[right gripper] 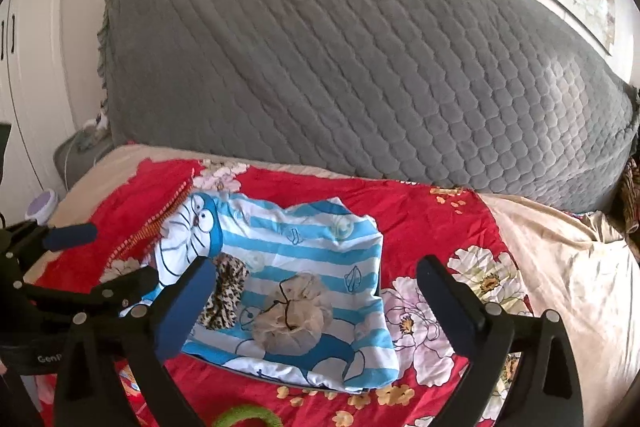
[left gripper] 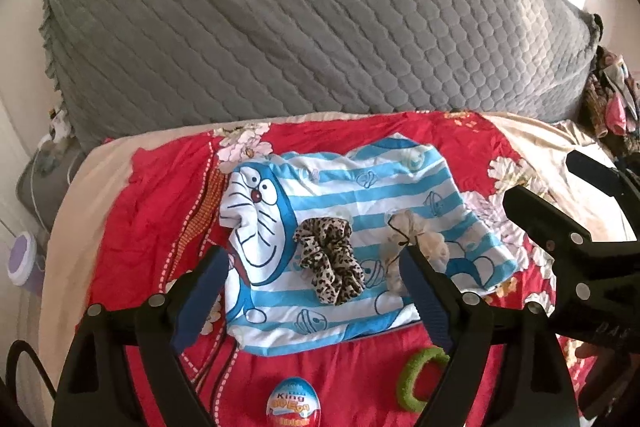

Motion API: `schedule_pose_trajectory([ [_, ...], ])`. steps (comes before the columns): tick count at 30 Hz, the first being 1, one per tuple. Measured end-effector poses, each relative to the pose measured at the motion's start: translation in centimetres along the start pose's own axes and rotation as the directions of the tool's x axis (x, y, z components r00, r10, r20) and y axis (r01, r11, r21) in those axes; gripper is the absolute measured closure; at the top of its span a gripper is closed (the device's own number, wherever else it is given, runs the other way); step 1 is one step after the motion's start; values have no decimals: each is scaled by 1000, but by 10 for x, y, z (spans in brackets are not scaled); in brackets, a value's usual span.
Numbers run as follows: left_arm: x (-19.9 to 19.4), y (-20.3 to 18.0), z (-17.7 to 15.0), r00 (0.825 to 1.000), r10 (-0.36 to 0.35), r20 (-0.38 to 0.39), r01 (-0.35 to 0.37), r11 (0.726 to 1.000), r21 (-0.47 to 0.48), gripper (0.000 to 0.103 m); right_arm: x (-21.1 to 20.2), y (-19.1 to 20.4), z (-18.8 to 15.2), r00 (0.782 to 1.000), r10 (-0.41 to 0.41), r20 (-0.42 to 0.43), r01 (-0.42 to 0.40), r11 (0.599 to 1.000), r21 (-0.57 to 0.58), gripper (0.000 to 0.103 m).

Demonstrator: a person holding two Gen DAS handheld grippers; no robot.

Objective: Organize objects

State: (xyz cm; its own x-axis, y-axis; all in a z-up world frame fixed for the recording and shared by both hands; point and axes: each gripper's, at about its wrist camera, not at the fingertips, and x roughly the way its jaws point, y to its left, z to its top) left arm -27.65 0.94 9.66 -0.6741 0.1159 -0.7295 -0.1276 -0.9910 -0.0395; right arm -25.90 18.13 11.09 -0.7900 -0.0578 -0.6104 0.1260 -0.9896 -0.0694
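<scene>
A leopard-print fabric scrunchie (left gripper: pixel 330 261) lies crumpled on a blue-and-white striped cloth printed with a blue cartoon cat (left gripper: pixel 320 227); just to its right, on the same cloth and close beside it without clearly touching, sits a cream gauzy scrunchie with a thin dark cord knotted across it (right gripper: pixel 290 315); the striped cloth is spread over a red floral bedsheet (left gripper: pixel 160 195) on the bed, in front of a big grey quilted headboard cover (left gripper: pixel 280 27). Nearer the camera, off the cloth and on the red sheet, a green fuzzy hair ring (left gripper: pixel 420 377) lies partly hidden behind a finger of the left tool, and a foil-wrapped chocolate egg in blue, white and red (left gripper: pixel 294 403) stands at the bottom edge of the left view.

The left gripper (left gripper: pixel 312 283) hangs above the cloth, tilted downward, its blue-padded jaws spread wide with nothing between the pads; the leopard scrunchie shows in the gap below them and the cream one at the right fingertip, neither gripped. The right gripper (right gripper: pixel 316 287) is likewise angled down over the cloth, jaws at full spread and empty, the cream scrunchie lying in the gap beneath; each tool shows at the side of the other's view. A bit of a hand (left gripper: pixel 592 363) is visible at the right edge of the left view.
</scene>
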Motion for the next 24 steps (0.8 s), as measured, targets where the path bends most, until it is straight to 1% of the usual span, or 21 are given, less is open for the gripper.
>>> schedule_pose_trajectory([
  [1,-3,1,0,1000,0,4,0,1000,-3,12,-3,0,1,1000,3,4,-3,1000,1,1],
  [3,-10,3,-3,1000,-4,3,4,1000,-12,5,-11,-1,1,1000,1,16,-2,1000,3,1],
  [5,-18,4,-7,1000,-11,6,11,1000,-15,1,-20,0,2,1000,6,27,-6,1000,4,1],
  [10,-35,6,-18,1000,-16,3,16,1000,-18,1,-42,5,1,998,33,50,-33,999,-5,1],
  [12,-44,6,-22,1000,-10,14,11,1000,-10,1,-50,8,-1,998,33,55,-33,999,-9,1],
  [22,-87,6,-42,999,19,36,-19,1000,12,1,-89,20,-17,996,72,56,-72,997,-13,1],
  [24,-95,8,-47,999,11,42,-11,1000,-4,1,-99,20,-22,995,75,65,-75,997,-13,1],
])
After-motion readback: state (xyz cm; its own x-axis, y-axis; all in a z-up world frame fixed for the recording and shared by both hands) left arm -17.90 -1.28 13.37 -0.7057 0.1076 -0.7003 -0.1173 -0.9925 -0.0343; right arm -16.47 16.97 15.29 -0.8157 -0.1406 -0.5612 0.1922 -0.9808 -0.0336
